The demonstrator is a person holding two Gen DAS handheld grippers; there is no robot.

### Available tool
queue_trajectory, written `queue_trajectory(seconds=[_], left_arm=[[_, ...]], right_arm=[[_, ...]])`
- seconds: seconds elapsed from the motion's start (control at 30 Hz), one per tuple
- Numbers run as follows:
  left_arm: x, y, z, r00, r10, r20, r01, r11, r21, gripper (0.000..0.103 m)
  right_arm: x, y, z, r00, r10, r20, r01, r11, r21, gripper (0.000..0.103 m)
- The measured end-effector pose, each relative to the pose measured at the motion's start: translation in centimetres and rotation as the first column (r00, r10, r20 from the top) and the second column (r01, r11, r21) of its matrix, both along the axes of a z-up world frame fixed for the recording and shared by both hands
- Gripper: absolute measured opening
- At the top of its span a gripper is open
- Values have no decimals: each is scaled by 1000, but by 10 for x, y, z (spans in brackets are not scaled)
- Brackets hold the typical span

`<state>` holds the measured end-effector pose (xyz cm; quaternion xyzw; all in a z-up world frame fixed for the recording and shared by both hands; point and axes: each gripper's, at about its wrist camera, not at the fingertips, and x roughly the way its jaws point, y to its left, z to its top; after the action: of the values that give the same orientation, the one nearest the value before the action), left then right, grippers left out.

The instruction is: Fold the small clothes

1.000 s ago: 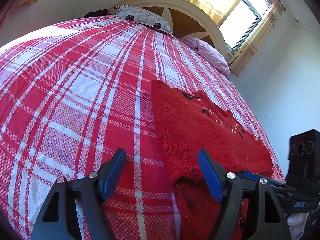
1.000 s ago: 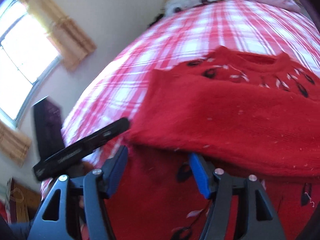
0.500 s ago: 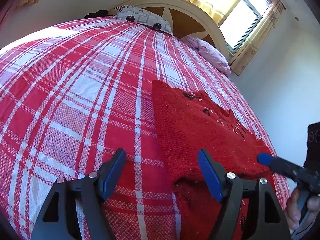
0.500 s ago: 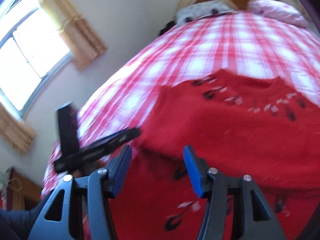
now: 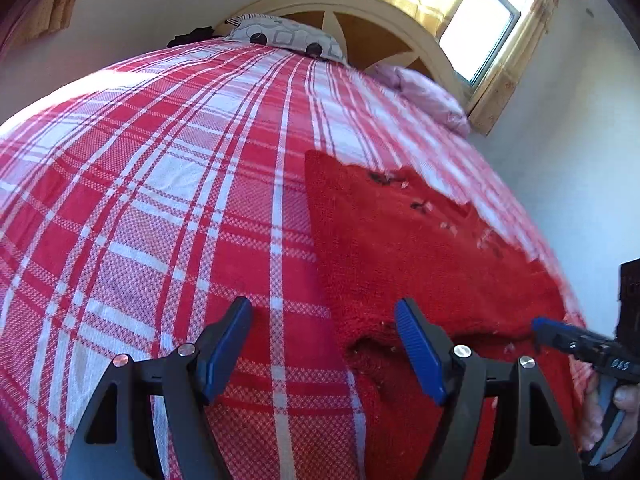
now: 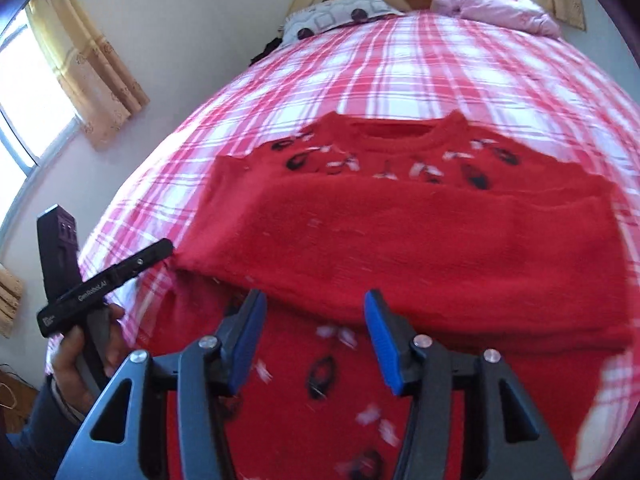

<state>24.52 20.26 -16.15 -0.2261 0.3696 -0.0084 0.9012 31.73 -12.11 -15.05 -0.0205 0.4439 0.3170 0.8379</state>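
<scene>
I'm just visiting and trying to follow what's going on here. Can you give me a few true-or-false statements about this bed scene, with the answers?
1. The red sweater lies on a red-and-white checked bedspread. True.
2. The left gripper is clamped on the sweater. False: its jaws stand open with nothing pinched.
3. Two pillows sit by the headboard. True.
4. The sweater is plain, with no pattern. False: dark and white motifs run near its collar.
5. The right gripper holds a folded sock. False: its jaws are closing over the sweater, gripping nothing.
</scene>
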Motion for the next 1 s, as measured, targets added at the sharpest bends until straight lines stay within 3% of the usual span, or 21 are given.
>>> queue_trajectory(seconds=[0.13,0.23,0.37,0.5,0.6,0.7,0.77,0.87,1.0], left_arm=[[7,-16,0,999,-13,-41,18,992,124,79],[8,-19,-2,998,-15,-63,25,987,161,79],[6,-26,1,997,-18,-71,33,976,215,80],[-4,-3,4,1000,19,3,-19,997,78,80],[-4,12,-1,998,61,5,-61,998,-30,80],[-3,10,0,998,56,14,-55,998,-31,80],[-2,5,1,999,38,14,-38,999,-6,80],[-2,1,2,1000,21,18,-21,1000,-5,80],[-6,10,-1,999,22,35,-19,997,-71,80]], right_arm=[[11,-27,-16,997,-78,-22,76,995,-66,55],[17,-44,-28,988,-115,-102,114,993,-15,55],[6,-48,-21,990,-113,-80,112,994,-16,55],[-4,-45,-10,994,-68,-85,72,996,52,57],[-21,-7,-10,996,56,-63,-52,997,50,59],[-37,43,-20,982,173,-70,-169,983,65,59],[-38,69,-25,980,189,-54,-187,982,34,58],[-27,94,-27,989,145,-4,-145,989,-6,58],[-9,106,-27,996,94,5,-94,996,5,59]])
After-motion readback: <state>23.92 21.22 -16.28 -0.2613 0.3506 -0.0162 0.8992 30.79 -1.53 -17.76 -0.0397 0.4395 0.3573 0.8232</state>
